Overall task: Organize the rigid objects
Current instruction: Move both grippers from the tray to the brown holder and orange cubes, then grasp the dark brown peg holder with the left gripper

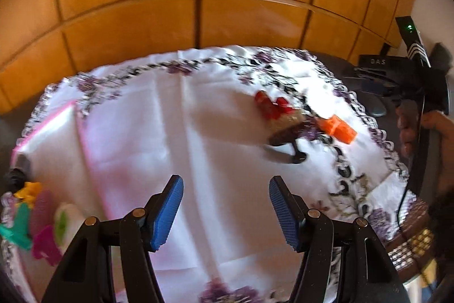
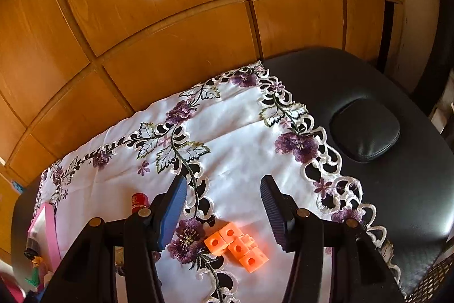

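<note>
Orange blocks (image 2: 236,249) lie on the embroidered cloth (image 2: 244,149) low between the right gripper's (image 2: 224,213) parted, empty jaws. Left gripper (image 1: 225,210) likewise apart, empty; red pieces (image 1: 271,104) lie ahead, rightward.

only thing i'm managing to read is "das" – pale letters sitting on a black device (image 1: 377,62) at the right edge of the left wrist view. a red object (image 2: 140,200) in the right wrist view is showing some gold marking – too small and blurry to make out.
</note>
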Demonstrator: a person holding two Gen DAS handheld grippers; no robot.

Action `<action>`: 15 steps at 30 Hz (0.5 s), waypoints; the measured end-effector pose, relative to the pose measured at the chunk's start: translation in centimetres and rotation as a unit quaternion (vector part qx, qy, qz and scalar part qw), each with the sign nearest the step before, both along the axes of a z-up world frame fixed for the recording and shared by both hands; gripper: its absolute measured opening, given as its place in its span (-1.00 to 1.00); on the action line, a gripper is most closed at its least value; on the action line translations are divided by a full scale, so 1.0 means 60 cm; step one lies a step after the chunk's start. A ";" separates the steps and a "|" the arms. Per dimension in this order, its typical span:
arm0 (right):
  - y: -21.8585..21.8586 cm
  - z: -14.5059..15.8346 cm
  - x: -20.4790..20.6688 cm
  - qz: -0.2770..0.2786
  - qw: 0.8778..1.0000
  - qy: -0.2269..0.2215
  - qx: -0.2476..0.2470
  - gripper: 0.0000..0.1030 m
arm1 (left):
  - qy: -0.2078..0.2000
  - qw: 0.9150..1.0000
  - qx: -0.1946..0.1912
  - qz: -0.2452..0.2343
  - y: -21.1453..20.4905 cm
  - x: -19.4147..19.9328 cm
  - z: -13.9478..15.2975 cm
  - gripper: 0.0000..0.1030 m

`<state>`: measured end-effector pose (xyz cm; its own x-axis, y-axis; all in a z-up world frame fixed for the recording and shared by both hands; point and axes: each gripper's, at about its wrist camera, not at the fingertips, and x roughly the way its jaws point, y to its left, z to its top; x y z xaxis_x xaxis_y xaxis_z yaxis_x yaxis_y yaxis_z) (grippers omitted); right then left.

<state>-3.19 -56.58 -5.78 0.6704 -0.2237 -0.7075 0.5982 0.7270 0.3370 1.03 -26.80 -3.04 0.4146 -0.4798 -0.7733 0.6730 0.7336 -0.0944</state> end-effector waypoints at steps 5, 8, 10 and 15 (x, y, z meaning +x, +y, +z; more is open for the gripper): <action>-0.004 -0.007 0.002 0.003 1.000 0.002 0.019 0.06 | 0.026 0.999 -0.013 -0.013 -0.051 0.005 -0.014 0.50; -0.004 -0.009 0.002 0.006 1.000 0.000 0.026 0.06 | 0.038 0.999 -0.023 -0.018 -0.081 0.010 -0.026 0.56; -0.005 -0.010 0.003 0.007 1.000 -0.001 0.029 0.06 | 0.040 0.999 -0.026 -0.017 -0.100 0.014 -0.035 0.63; -0.006 -0.012 0.006 0.011 0.999 -0.002 0.037 0.06 | 0.051 0.998 -0.020 -0.018 -0.148 0.026 -0.065 0.67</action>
<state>-2.81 -56.97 -6.49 0.6769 -0.1561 -0.7194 0.5812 0.7130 0.3922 2.61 -35.70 -6.95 0.3176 -0.5236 -0.7905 0.6841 0.7038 -0.1914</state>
